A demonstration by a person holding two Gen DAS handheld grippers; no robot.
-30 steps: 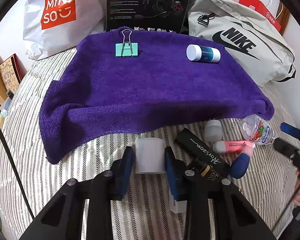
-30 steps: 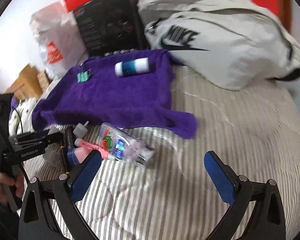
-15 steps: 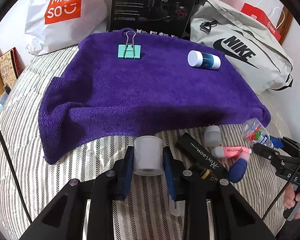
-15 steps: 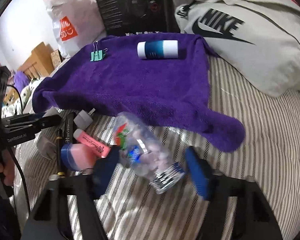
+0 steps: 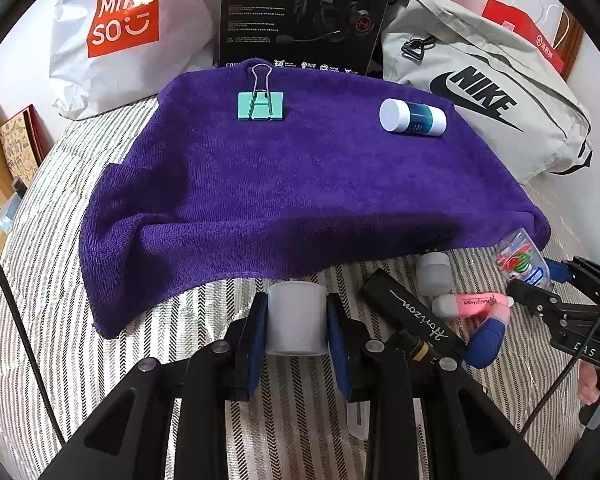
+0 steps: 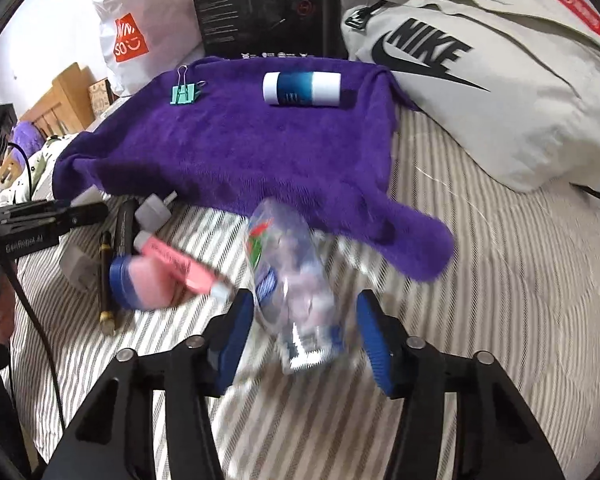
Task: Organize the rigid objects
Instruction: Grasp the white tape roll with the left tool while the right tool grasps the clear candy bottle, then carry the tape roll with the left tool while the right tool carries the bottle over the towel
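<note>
Left gripper (image 5: 297,320): blue pads clamped on both sides of a small translucent white cup (image 5: 296,317), a plain, slightly tapered cylinder. Can't tell whether anything is inside it. It sits just off the near edge of the purple towel (image 5: 300,184).

Right gripper (image 6: 306,336): jaws spread, straddling a clear plastic bottle (image 6: 292,280) lying on its side. The left pad is at or near the bottle, a gap shows on the right side, so it isn't clamped. The frame is motion-blurred. The bottle holds small pale pink pieces, has a watermelon label, and its far end touches the towel's near hem.

Towel: thick terry pile, draped over a raised flat surface on the striped bedding (image 5: 52,288). On its far part are a mint binder clip (image 5: 261,106) with wire handles and a white-and-teal cylindrical tube (image 5: 413,117) lying on its side, well apart from each other.

Off the towel's near edge, between the cup and the bottle: a black rectangular pen box (image 5: 412,316) with silver script, a small white cap-shaped piece (image 5: 433,272), a pink highlighter (image 5: 472,305), and a pink rounded item with a blue end (image 5: 487,340), all clustered and touching.

Behind the towel: a white Miniso bag (image 5: 128,28), a black headset box (image 5: 304,12) and a grey Nike bag (image 5: 484,92).
</note>
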